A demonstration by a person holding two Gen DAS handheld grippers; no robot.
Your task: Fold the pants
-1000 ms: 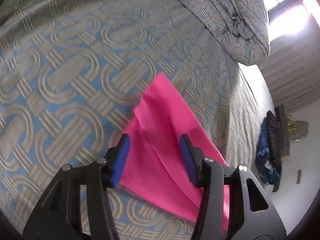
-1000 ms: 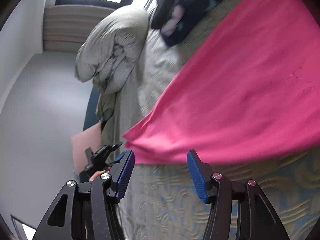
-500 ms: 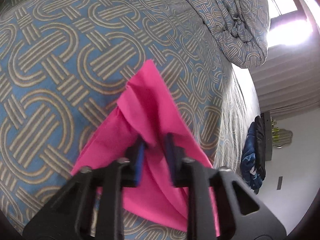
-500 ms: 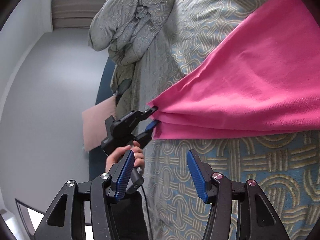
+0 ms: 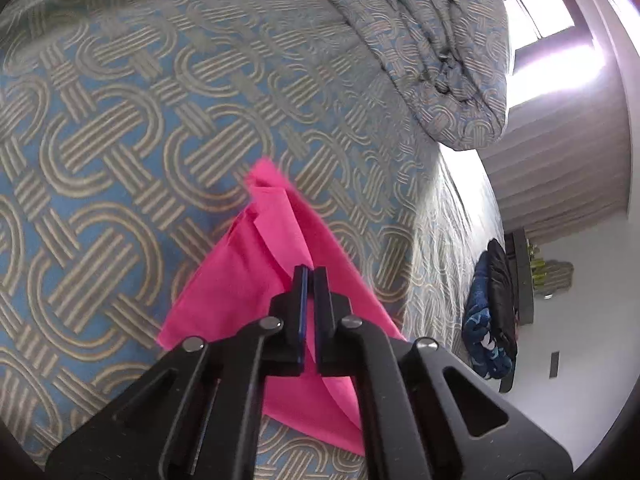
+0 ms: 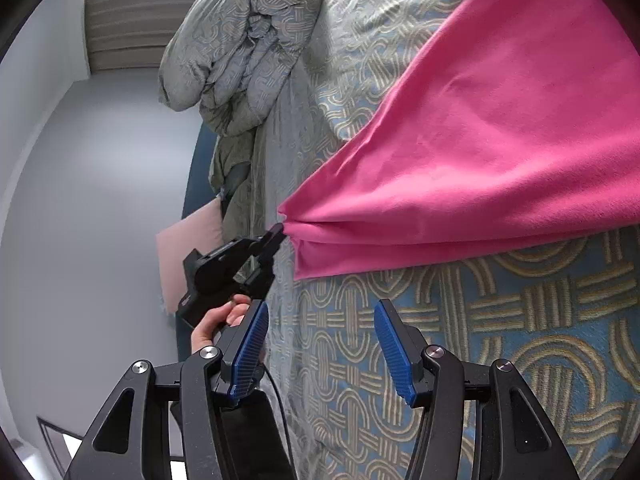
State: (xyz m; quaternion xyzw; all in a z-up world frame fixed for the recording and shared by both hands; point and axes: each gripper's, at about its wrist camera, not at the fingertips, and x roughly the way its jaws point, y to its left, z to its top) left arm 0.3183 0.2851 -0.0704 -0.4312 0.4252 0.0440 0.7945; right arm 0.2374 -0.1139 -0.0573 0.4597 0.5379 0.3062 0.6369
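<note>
Left gripper [image 5: 310, 276]: jaws clenched on a bunched corner of the pink pants [image 5: 276, 264], fabric pinched between the blue pads; jaws have just been closing on it. Right wrist view confirms: the left gripper [image 6: 280, 232] bites the gathered tip of the pants [image 6: 500, 140], with folds running out from the pinch. A hand [image 6: 216, 320] grips its black handle, off the bed's side edge.

Right gripper [image 6: 318, 344]: jaws released, standing apart, nothing between them; they hover over bare bedspread just below the lower hem of the pants, not touching the cloth.

Pants: lie on the bed [image 6: 520, 320], spread over the blue-and-tan patterned cover, the pinched corner near the bed's side edge, the rest fanning wide toward the bed's middle.

Outward: a rolled duvet [image 6: 244, 40] of the same pattern sits at the far end of the bed. Dark clothing [image 5: 490, 320] is heaped beyond the bed's far side edge. Window [image 5: 536, 20] and curtain behind
</note>
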